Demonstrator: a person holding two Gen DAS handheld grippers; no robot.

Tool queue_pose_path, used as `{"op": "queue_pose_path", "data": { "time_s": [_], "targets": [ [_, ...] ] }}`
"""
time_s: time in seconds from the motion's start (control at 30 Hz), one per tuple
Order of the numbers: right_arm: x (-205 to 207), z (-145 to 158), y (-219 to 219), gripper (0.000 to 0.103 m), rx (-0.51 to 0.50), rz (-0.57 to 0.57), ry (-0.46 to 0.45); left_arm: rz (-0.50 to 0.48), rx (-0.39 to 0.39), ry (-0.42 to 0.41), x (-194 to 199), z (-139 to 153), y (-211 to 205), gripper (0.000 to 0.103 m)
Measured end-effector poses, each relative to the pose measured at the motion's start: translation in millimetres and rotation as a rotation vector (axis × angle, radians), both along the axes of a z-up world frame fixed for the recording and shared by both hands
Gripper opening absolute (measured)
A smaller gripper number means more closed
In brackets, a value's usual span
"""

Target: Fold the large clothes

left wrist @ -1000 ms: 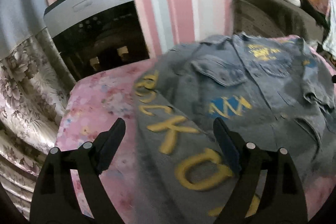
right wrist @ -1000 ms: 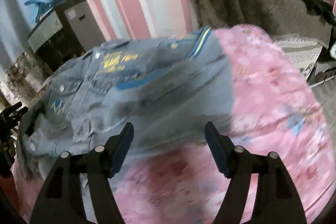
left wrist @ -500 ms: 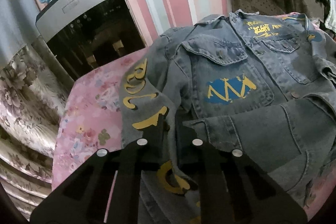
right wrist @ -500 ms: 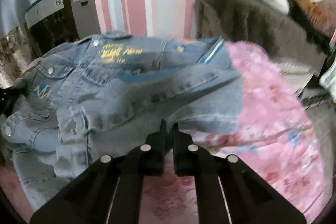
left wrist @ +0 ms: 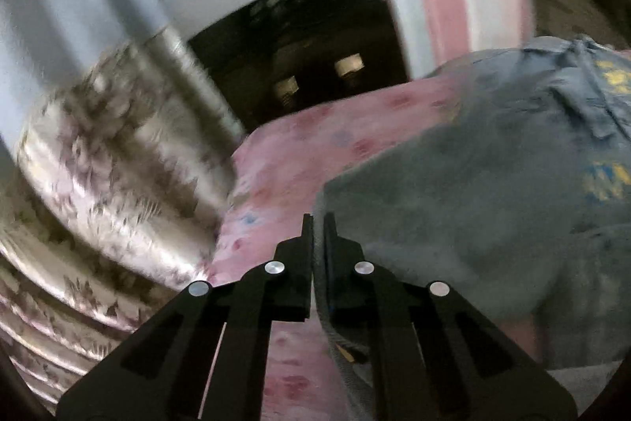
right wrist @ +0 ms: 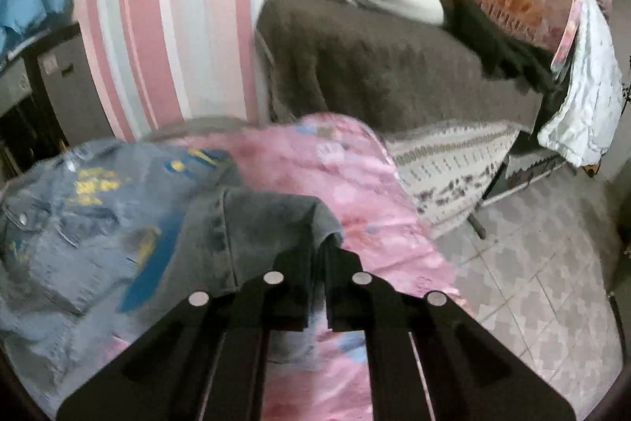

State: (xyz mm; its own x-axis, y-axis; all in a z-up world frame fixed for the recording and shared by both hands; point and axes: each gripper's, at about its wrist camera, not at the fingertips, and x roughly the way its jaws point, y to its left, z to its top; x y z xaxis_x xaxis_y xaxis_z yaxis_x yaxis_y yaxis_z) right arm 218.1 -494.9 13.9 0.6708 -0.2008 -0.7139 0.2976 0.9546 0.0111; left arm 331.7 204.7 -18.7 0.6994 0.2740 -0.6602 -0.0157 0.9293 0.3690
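Note:
A blue denim jacket with yellow lettering lies on a pink flowered cloth. In the left wrist view my left gripper is shut on the jacket's left edge, which runs down between the fingers. In the right wrist view the jacket lies at the left, front side up. My right gripper is shut on the jacket's right sleeve end, which is lifted and draped over the fingertips. Both views are blurred.
A black and silver appliance with a blue cloth on top stands behind the table at the left. A flowered curtain hangs at the left. A brown covered sofa with bags stands at the right, by tiled floor.
Both grippers went from open to shut on the jacket's edges. Since then both have swung outward, left to the left and right to the right, with the denim held.

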Motion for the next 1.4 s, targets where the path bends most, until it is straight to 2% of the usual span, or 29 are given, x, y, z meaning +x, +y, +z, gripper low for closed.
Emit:
{"op": "queue_pose_path", "data": {
  "time_s": [0.07,0.1,0.13,0.17,0.2,0.23,0.27,0.3,0.47,0.6,0.87,1.07,1.27,1.33,1.37,1.4],
  "targets": [
    [-3.4,-4.6,-7.7,0.008,0.058,-0.011,-0.005,0.039,-0.040,0.011,0.0,-3.9,17.3,0.022],
    [-11.0,-3.7,-11.0,0.010,0.103,-0.009,-0.031,0.058,-0.040,0.002,-2.9,-3.4,20.1,0.037],
    [-19.4,-2.2,-12.0,0.011,0.138,-0.001,-0.055,0.067,-0.041,-0.016,-9.2,-1.4,21.3,0.047],
    [-25.2,-2.3,-11.1,0.019,0.159,0.004,-0.064,0.064,-0.042,-0.029,-17.1,1.6,20.2,0.053],
    [-33.6,-2.4,-9.8,0.037,0.183,0.010,-0.068,0.060,-0.040,-0.038,-22.4,4.5,18.5,0.062],
    [-41.0,-3.2,-5.6,0.054,0.175,0.001,-0.070,0.054,-0.040,-0.050,-30.1,9.4,15.8,0.066],
    [-48.6,-2.9,-1.3,0.074,0.150,-0.014,-0.076,0.047,-0.047,-0.059,-36.4,13.5,13.9,0.068],
    [-57.9,-1.5,5.0,0.075,0.127,-0.008,-0.089,0.038,-0.056,-0.067,-42.4,17.7,10.7,0.071],
    [-90.9,-2.1,35.2,0.075,0.057,0.004,-0.108,-0.028,-0.073,-0.118,-80.6,38.7,-18.0,0.077],
    [-104.6,-10.4,76.0,0.075,0.109,0.098,-0.120,-0.119,-0.116,-0.126,-106.1,42.0,-54.4,0.085],
    [-108.8,-38.0,163.8,0.075,0.186,0.299,-0.083,-0.201,-0.134,-0.063,-135.0,10.2,-101.3,0.085],
    [-140.7,-41.2,199.2,0.075,0.256,0.341,-0.135,-0.202,-0.140,-0.014,-147.7,-14.0,-102.2,0.085],
    [-150.4,-61.0,226.7,0.075,0.343,0.391,-0.079,-0.213,-0.099,0.021,-154.2,-35.3,-112.9,0.084],
    [-146.8,-67.1,234.8,0.072,0.379,0.417,-0.080,-0.210,-0.101,0.015,-156.0,-32.4,-113.9,0.084],
    [-141.8,-70.0,239.3,0.063,0.385,0.427,-0.075,-0.207,-0.108,0.012,-156.5,-30.8,-113.1,0.084],
    [-135.3,-73.8,243.6,0.045,0.396,0.440,-0.058,-0.204,-0.113,0.013,-156.4,-29.8,-112.0,0.084]
  ]
}}
